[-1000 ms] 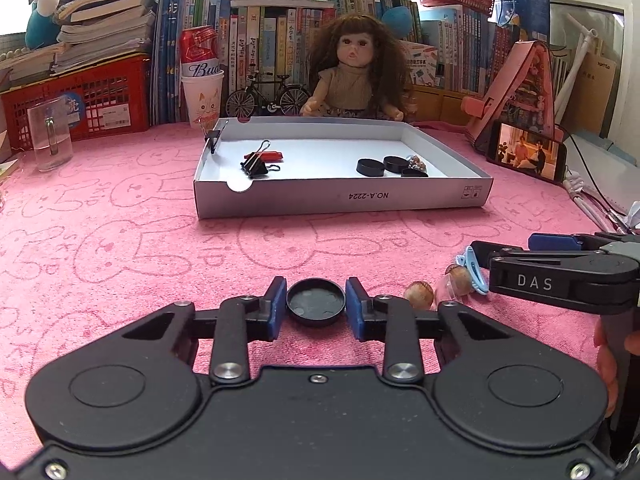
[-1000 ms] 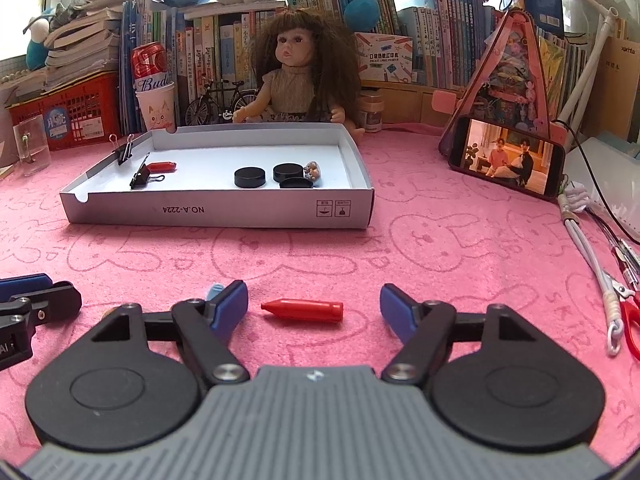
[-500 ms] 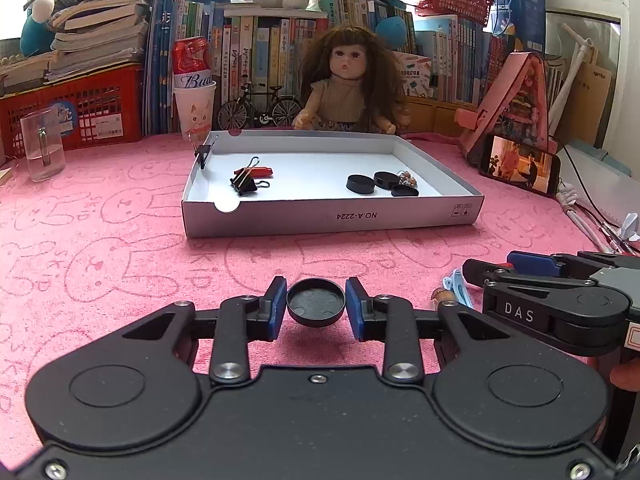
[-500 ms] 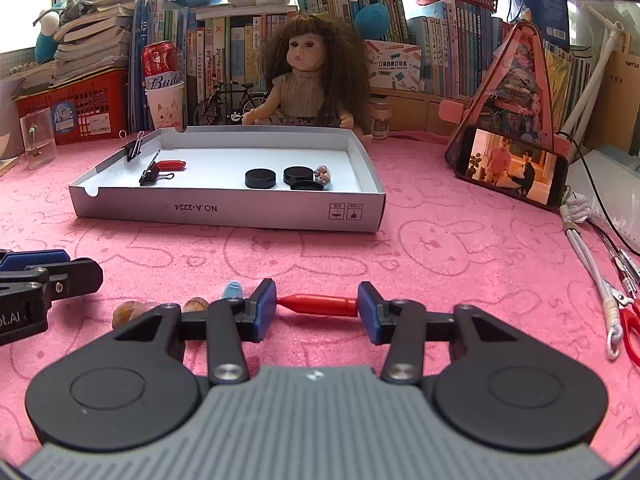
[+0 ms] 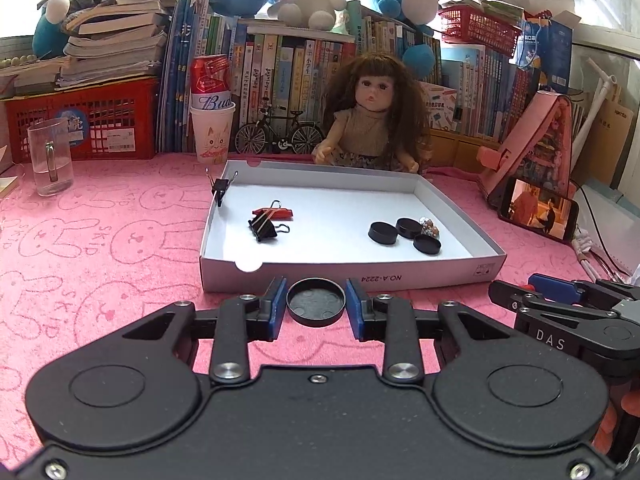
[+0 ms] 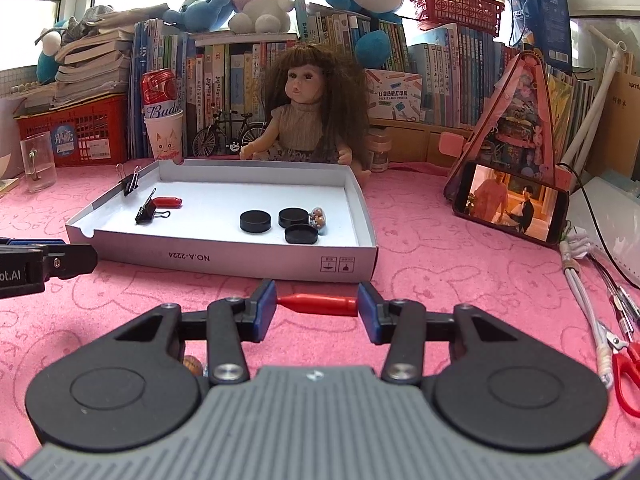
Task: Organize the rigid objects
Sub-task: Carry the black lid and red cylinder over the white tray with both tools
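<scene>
Doll [image 5: 374, 120], phone [image 6: 512, 204], scissors [image 6: 626, 376]

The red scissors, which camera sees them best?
The right wrist view. The red scissors lie on the pink cloth at its right edge, though the picture's edge cuts them off. The left wrist view does not show them; the right claw fills that side.

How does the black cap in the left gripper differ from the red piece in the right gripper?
The black cap is round and flat; the red piece is long with a pointed tip. The cap is gripped across its rim, the red piece end to end. Both are held just short of the white tray.
</scene>
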`<state>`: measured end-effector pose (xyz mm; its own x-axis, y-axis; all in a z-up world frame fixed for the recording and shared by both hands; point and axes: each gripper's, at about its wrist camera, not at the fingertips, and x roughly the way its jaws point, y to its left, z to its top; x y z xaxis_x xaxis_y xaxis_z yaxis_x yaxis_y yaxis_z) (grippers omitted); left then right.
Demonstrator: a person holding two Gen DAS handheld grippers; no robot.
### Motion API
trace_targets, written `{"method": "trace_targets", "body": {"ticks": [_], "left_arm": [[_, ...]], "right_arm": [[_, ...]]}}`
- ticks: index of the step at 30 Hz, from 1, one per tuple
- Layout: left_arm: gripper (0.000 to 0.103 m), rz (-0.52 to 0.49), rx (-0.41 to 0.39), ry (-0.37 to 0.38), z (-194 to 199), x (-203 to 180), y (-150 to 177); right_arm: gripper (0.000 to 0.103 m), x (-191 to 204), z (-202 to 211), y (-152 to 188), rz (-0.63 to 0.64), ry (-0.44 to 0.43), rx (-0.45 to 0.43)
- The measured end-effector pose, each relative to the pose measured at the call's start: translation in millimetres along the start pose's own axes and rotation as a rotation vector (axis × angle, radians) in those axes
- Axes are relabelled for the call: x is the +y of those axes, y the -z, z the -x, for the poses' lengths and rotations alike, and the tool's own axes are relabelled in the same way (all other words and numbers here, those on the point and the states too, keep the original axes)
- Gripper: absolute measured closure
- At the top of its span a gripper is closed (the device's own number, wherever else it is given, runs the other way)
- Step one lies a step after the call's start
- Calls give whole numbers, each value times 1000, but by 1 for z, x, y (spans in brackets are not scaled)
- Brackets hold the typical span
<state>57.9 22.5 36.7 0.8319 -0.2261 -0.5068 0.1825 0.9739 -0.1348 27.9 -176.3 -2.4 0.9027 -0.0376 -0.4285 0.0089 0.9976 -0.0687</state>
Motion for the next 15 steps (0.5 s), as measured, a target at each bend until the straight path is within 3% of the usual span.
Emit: {"method": "trace_targets", "body": {"ticks": [15], "left_arm": [[73,32,3,-18,-51,21,-51]], "right_arm": [[53,-11,-40,-42,-25,-50,4]]}}
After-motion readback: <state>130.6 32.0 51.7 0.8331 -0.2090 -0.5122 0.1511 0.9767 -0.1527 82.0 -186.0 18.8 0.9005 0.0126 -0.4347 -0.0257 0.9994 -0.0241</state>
